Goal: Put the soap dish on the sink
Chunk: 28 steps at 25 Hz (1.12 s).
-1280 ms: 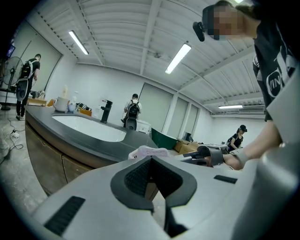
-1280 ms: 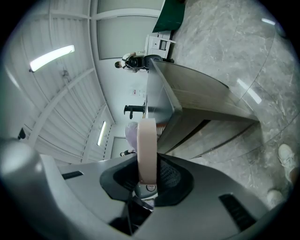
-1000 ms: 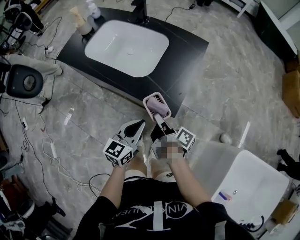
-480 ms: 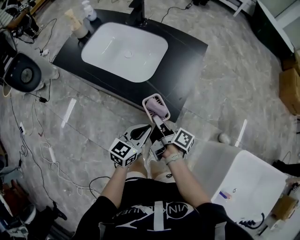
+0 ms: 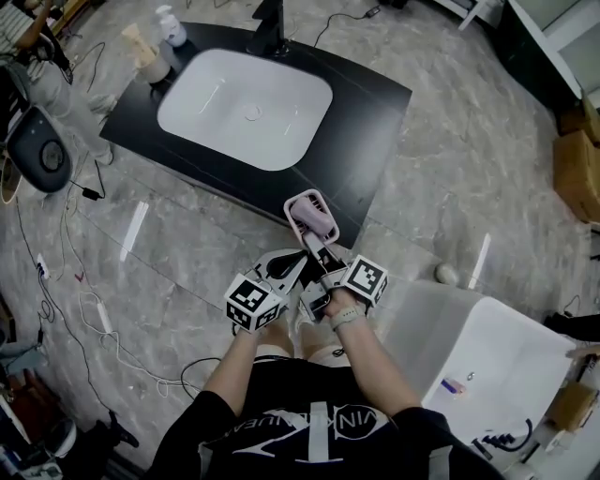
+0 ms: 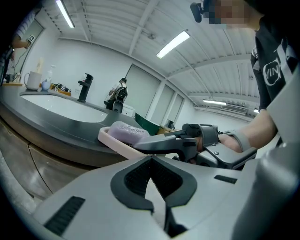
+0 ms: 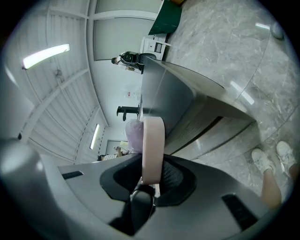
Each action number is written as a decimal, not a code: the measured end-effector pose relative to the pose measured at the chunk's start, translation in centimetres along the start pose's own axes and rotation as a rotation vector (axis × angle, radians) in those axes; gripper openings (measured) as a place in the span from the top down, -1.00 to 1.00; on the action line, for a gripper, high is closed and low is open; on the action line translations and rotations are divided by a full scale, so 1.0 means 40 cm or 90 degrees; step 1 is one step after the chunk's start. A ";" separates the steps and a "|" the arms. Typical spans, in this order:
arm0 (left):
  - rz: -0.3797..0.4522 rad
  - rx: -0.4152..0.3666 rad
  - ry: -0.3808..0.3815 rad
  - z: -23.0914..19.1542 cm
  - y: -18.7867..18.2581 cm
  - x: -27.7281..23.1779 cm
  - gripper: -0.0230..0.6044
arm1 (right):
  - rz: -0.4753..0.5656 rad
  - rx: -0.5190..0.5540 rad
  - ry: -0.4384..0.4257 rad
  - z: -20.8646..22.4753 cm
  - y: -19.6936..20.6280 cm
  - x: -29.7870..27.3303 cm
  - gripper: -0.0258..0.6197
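Observation:
A pink soap dish point(image 5: 311, 217) with a purple soap bar point(image 5: 314, 218) in it hangs just in front of the near edge of the black sink counter point(image 5: 366, 122). My right gripper point(image 5: 316, 243) is shut on the dish's near rim. The right gripper view has the dish point(image 7: 152, 145) edge-on between the pads, with the soap point(image 7: 134, 136) to its left. My left gripper point(image 5: 300, 260) sits close beside it on the left, jaws shut and empty. Its own view shows the dish point(image 6: 123, 143), the soap point(image 6: 125, 131) and the right gripper's fingers point(image 6: 168, 143) ahead.
The white basin point(image 5: 246, 108) fills the counter's middle, with a black faucet point(image 5: 269, 28) behind it. A bottle point(image 5: 171, 26) and a cup point(image 5: 141, 47) stand at its far left corner. A white tub point(image 5: 487, 366) is at the lower right; cables point(image 5: 94, 300) lie on the floor at left.
My left gripper has come forward and to the right, closer to the right gripper. The dish stays in the right gripper's grip near the counter's edge.

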<state>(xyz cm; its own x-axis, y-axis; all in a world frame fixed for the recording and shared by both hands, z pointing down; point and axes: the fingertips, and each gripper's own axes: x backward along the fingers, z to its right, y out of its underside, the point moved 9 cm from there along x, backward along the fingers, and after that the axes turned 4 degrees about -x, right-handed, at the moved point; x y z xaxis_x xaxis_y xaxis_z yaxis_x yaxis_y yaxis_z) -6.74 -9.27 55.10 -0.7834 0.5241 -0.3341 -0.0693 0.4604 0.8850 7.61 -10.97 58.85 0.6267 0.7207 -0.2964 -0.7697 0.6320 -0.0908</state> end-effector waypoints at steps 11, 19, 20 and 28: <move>0.019 0.034 0.006 -0.002 -0.009 -0.016 0.88 | -0.027 0.010 -0.040 -0.007 -0.007 0.008 0.29; 0.030 0.063 0.001 -0.019 -0.019 -0.024 0.88 | -0.028 0.019 -0.048 -0.006 -0.011 0.023 0.22; 0.031 0.067 0.002 -0.021 -0.022 -0.026 0.88 | -0.028 0.020 -0.047 -0.007 -0.012 0.026 0.22; 0.037 0.086 -0.003 -0.043 -0.031 -0.042 0.88 | -0.030 0.025 -0.046 -0.007 -0.022 0.028 0.22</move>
<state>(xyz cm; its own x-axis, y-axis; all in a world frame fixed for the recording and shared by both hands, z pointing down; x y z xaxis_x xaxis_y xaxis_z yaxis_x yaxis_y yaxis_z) -6.39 -11.96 55.14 -0.7812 0.5552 -0.2854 0.0597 0.5215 0.8512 8.96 -10.78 58.34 0.6705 0.7075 -0.2235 -0.7346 0.6753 -0.0660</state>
